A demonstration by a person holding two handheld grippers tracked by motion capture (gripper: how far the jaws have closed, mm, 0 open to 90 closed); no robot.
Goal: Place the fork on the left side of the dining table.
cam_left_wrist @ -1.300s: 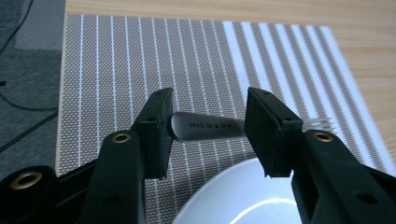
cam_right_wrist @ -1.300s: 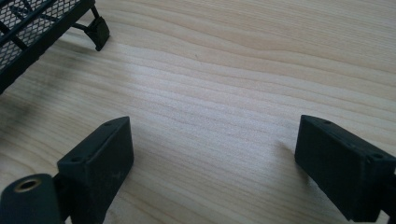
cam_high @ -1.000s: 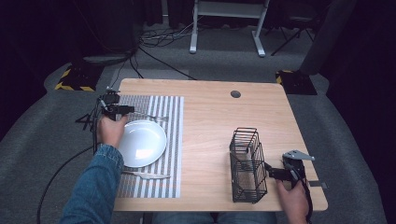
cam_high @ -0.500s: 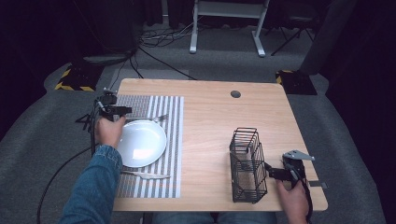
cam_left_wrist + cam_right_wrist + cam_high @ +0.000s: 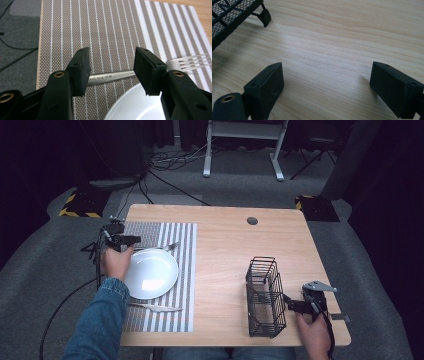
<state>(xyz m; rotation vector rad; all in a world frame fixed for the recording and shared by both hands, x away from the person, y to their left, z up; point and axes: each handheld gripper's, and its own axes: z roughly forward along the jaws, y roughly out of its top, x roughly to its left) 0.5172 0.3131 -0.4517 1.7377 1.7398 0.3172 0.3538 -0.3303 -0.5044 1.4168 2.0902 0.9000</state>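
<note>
A silver fork (image 5: 159, 248) lies flat on the striped placemat (image 5: 185, 250), just past the far rim of a white plate (image 5: 151, 273). My left gripper (image 5: 131, 240) hovers over the fork's handle end. In the left gripper view its jaws (image 5: 111, 62) stand apart, and the fork handle (image 5: 112, 75) runs across the mat behind them, untouched by the pads. The plate's rim (image 5: 132, 105) shows below. My right gripper (image 5: 291, 304) rests low at the right side of the black wire basket (image 5: 265, 297). It is open over bare wood (image 5: 327, 82) with nothing between its pads.
A knife (image 5: 152, 307) lies on the placemat in front of the plate. The basket's corner and foot (image 5: 227, 15) sit at the upper left of the right gripper view. A cable hole (image 5: 252, 220) marks the table's far side. Cables trail off the left edge.
</note>
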